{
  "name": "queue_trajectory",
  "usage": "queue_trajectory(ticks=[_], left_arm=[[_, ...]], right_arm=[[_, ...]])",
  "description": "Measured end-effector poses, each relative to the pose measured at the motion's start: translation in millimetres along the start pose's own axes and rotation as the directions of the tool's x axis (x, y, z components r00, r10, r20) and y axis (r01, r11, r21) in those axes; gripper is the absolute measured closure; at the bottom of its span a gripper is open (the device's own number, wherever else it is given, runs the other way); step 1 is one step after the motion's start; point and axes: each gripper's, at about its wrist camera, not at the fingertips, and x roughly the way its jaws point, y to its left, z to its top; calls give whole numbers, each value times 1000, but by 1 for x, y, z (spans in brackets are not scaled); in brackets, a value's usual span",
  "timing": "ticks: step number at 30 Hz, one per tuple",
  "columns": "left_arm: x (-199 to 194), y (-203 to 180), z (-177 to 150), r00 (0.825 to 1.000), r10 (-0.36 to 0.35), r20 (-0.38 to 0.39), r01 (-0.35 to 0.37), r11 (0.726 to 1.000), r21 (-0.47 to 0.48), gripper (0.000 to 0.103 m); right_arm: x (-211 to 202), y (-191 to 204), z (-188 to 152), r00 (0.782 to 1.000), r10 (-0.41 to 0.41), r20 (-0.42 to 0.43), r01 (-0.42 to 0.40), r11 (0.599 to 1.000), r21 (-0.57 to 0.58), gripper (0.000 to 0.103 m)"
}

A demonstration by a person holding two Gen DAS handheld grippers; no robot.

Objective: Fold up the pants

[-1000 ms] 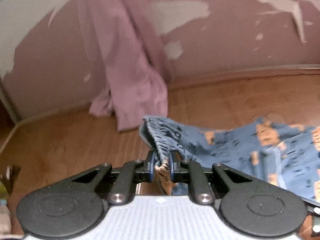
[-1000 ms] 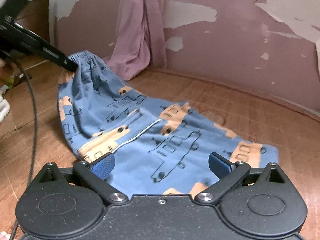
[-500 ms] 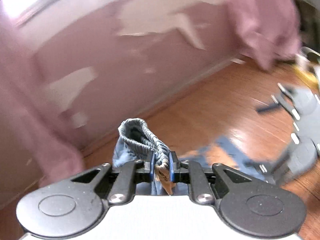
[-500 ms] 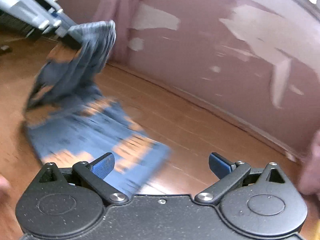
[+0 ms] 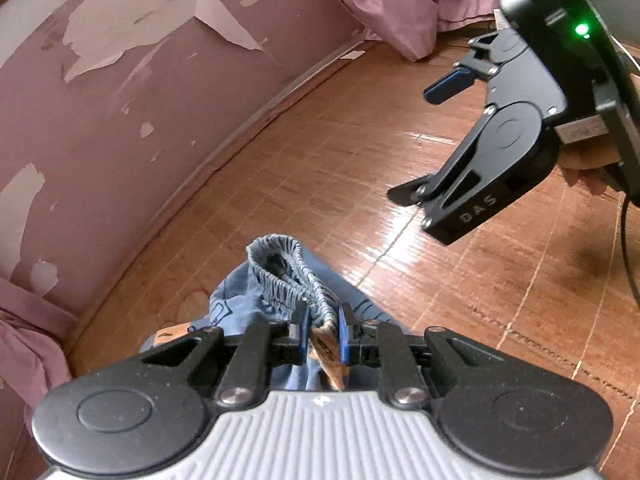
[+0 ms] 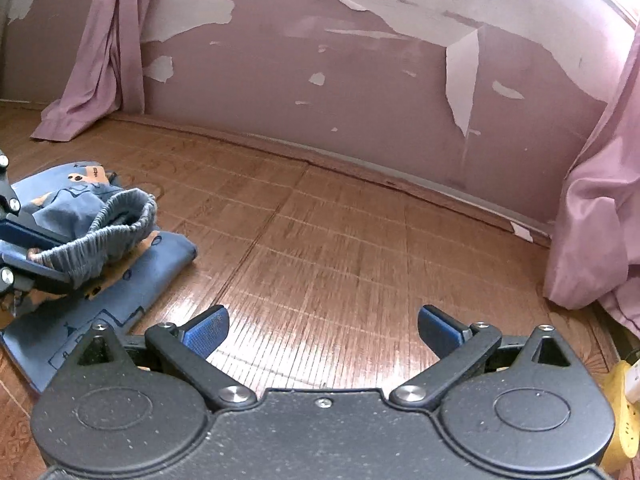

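Landmark: I take the pants (image 5: pixel 256 312) as the reference for all places; they are blue with orange print and lie on the wooden floor (image 5: pixel 360 152), not far from the peeling pink wall (image 5: pixel 120 100).

Left claw: my left gripper (image 5: pixel 323 330) is pressed together on the elastic waistband (image 5: pixel 288 276) and pinches it; the band stands up as a loop in front of the pads.

Right claw: my right gripper (image 6: pixel 322 330) is spread wide and holds nothing; between its pads (image 6: pixel 208 330) I see only bare floor.

Where the pants are: in the right wrist view the pants (image 6: pixel 120 272) lie to the left of my right gripper, with one flat layer on the floor and the bunched waistband (image 6: pixel 116 220) above it.

Key relation: the waistband is carried over the lower layer, so I judge the fold is half made; the long axis of the cloth seems to run from the left claw back toward me, but much of it is hidden under the claw.

Nearer hand: the left one, since it already has the cloth; the right stays well apart, to the right of the pants.

Pose: left claw low and pointing down at the floor; in the left wrist view the right gripper (image 5: pixel 428 144) hangs above the floor, tilted down.

Next move, my judgement: lay the waistband down on the lower layer, then release.
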Motion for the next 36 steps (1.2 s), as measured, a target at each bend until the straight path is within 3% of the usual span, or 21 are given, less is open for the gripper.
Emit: queue_trajectory(ticks=[4,6,8,12,14,17,20,22,25,27,29,30,31,32,36], left_arm=[[6,-8,-3,1000,-28,-10,28,1000,-7,85],[11,-7,-7,995,-97,1,97,994,-44,81],[12,-7,-13,991,-129,24,130,990,-61,67],[-10,1,-24,979,-177,100,185,980,-78,56],[-28,17,-33,975,-152,160,172,977,-124,48],[-52,55,-51,973,-45,227,107,957,-270,34],[-56,95,-75,984,68,166,13,896,-444,30],[-43,121,-92,993,86,75,-31,836,-549,31],[-20,149,-120,1000,-16,-5,8,729,-684,38],[-10,161,-137,995,-98,8,70,647,-760,38],[-3,167,-149,987,-160,29,119,593,-797,44],[0,167,-153,983,-178,33,132,577,-806,49],[3,169,-158,978,-204,42,152,557,-816,61],[4,170,-162,973,-225,48,166,541,-824,63],[-5,166,-154,971,-235,34,166,569,-805,72]], right_arm=[[5,4,0,1000,14,-7,-14,1000,-9,2],[7,6,-1,1000,15,-11,-15,1000,-17,2],[9,8,-3,1000,9,-17,-10,1000,-28,2],[9,10,-4,1000,2,-13,-2,1000,-29,2],[4,11,-2,1000,8,16,-8,1000,-3,2],[-7,15,4,996,70,51,-74,995,68,2],[-18,24,8,981,181,72,-191,965,178,1],[-21,32,8,961,265,82,-277,928,250,5],[-19,49,8,931,361,63,-362,880,309,19],[-14,58,7,926,376,24,-362,870,335,32],[-10,62,4,932,362,-13,-333,870,363,54],[-9,63,4,938,345,-23,-313,877,363,62],[-10,62,3,940,340,-28,-307,880,362,76],[-11,60,4,939,343,-25,-311,877,366,81],[-28,63,9,940,339,-39,-310,897,314,83]])
